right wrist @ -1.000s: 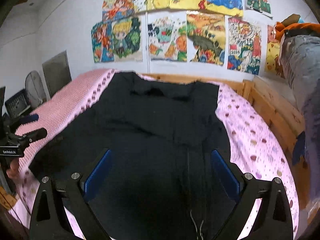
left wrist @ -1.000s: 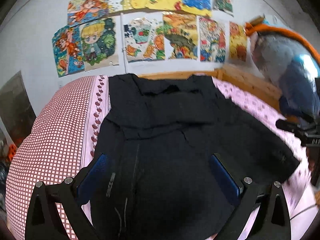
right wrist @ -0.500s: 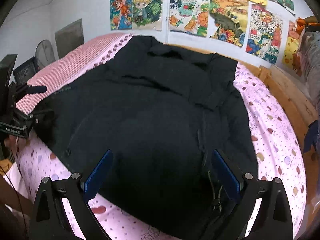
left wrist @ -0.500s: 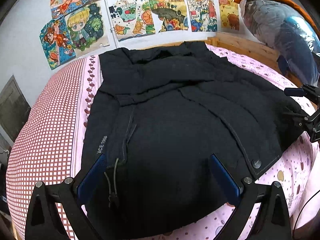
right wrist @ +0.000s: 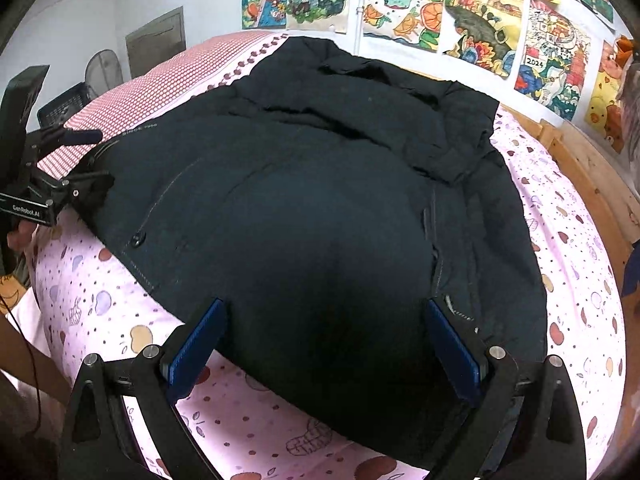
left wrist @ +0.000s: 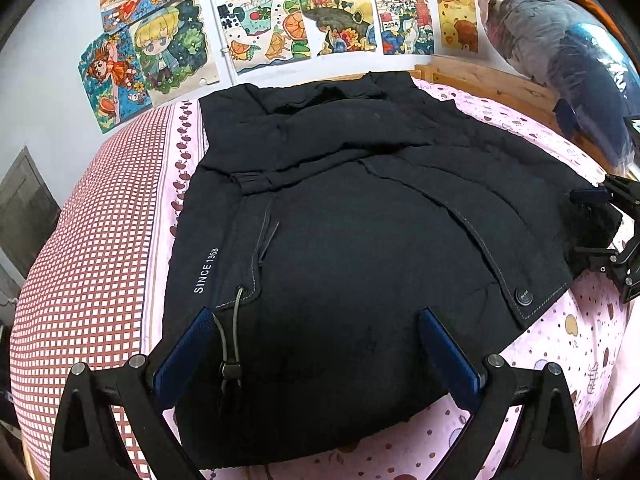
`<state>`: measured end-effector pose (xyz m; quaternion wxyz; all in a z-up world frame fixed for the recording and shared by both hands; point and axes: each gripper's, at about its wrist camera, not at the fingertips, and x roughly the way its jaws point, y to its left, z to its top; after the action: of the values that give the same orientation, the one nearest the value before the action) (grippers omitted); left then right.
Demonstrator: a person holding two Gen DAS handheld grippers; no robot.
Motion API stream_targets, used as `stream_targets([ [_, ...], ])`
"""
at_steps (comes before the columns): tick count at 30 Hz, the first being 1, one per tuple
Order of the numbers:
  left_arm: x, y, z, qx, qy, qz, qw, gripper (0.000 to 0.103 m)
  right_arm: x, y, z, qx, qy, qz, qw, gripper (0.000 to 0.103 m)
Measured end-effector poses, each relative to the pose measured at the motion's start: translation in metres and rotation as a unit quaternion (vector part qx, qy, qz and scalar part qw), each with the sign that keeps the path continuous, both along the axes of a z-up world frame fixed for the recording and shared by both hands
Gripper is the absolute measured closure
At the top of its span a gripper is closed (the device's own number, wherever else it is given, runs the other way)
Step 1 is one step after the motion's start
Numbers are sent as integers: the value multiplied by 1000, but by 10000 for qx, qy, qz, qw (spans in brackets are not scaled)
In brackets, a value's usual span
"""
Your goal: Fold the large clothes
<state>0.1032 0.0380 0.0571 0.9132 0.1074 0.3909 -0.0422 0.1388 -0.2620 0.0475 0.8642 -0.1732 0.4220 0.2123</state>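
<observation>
A large black padded jacket [left wrist: 360, 232] lies spread on the bed, collar toward the wall, with white "SINCE 1968" lettering and a drawcord on its left hem. My left gripper [left wrist: 316, 344] is open, low over the jacket's near hem, its blue pads [left wrist: 184, 356] straddling the fabric. In the right wrist view the same jacket [right wrist: 320, 200] fills the middle, and my right gripper [right wrist: 324, 348] is open over its near hem edge. Each gripper shows at the edge of the other's view: the right one [left wrist: 600, 232] at the jacket's right side, the left one [right wrist: 72, 164] at its left side.
The bed has a pink patterned sheet [right wrist: 120, 312] and a red checked cover [left wrist: 80, 280]. Drawings [left wrist: 280, 24] hang on the wall. A wooden bed frame [right wrist: 592, 176] runs along the right. A bagged bundle of bedding [left wrist: 568, 48] sits at the far right.
Both grippers have dropped lower and closer to the jacket's near hem, which now lies between their open fingers. The jacket itself has not moved.
</observation>
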Motion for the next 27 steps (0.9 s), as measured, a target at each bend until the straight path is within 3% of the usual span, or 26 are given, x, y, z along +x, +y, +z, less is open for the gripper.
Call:
stream_targets([
  [7, -10, 2, -6, -14, -39, -249, 9997, 0, -4, 1, -6, -90, 70, 88, 9999, 6],
  [10, -22, 3, -12, 27, -141, -617, 9980, 0, -6, -1, -9, -105, 136, 93, 9998, 6],
  [16, -45, -5, -33, 690, -303, -1115, 9909, 0, -15, -9, -14, -327, 104, 171, 9993, 6],
  [22, -55, -7, -44, 980, -535, -916, 9895, 0, -25, -14, -15, -629, -137, 348, 9973, 6],
  [27, -61, -15, -48, 1427, -861, -748, 9832, 0, -31, -15, -17, -845, -408, 399, 9948, 6],
])
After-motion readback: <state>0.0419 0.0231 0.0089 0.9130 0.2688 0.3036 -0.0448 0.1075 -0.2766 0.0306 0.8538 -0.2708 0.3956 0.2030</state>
